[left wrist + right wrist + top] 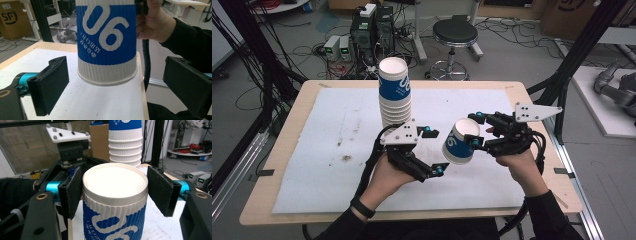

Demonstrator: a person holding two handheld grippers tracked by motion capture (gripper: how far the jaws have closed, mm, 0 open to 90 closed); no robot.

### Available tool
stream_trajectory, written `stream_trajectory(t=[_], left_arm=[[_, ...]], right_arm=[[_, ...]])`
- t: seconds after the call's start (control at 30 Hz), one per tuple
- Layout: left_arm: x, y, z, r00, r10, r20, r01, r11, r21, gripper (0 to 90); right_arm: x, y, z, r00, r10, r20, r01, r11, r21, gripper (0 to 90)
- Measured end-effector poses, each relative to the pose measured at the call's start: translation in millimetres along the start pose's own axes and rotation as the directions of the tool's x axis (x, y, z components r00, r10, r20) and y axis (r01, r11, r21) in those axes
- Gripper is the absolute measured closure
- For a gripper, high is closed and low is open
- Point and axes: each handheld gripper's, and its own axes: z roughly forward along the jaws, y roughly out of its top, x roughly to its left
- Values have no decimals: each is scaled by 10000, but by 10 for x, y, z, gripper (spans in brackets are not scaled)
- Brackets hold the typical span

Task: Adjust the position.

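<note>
A blue and white paper cup (458,144) (107,42) (115,202) hangs mouth down and tilted above the white mat, its base turned toward my right gripper (475,129) (115,190), which is shut on it near that base. My left gripper (436,151) (117,87) is open wide, and the cup's rim sits just past its pads (50,85), touching neither. A tall stack of the same cups (394,90) (126,142) stands mouth down on the mat behind the left gripper.
The white mat (337,150) covers most of a wooden table (287,135). Beyond the far edge are a round stool (455,32) and electronics boxes with cables (362,35) on the floor. A black frame post (577,55) stands at the right.
</note>
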Motion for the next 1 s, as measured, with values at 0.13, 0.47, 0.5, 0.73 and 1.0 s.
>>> stream_trajectory(t=[0.13, 0.47, 0.5, 0.73, 1.0], left_arm=[[17, -18, 73, 10000, -85, 14, 85, 9999, -71, 65], [39, -41, 191, 9995, -180, 259, 181, 9998, -37, 66], [44, -42, 200, 9995, -184, 272, 184, 9998, 17, 66], [67, -69, 251, 9983, -350, 456, 346, 9994, 91, 66], [67, -99, 300, 9981, -387, 477, 374, 9989, 278, 66]], right_arm=[[7, 0, 21, 10000, 2, -69, -2, 10000, 30, 318], [35, -1, 73, 9997, -33, -250, 35, 10000, 78, 318], [38, -3, 88, 9996, -32, -297, 34, 10000, 55, 318], [62, -9, 139, 9988, 36, -488, -30, 9999, 132, 318], [84, -9, 181, 9982, 21, -607, -13, 9999, 136, 318]])
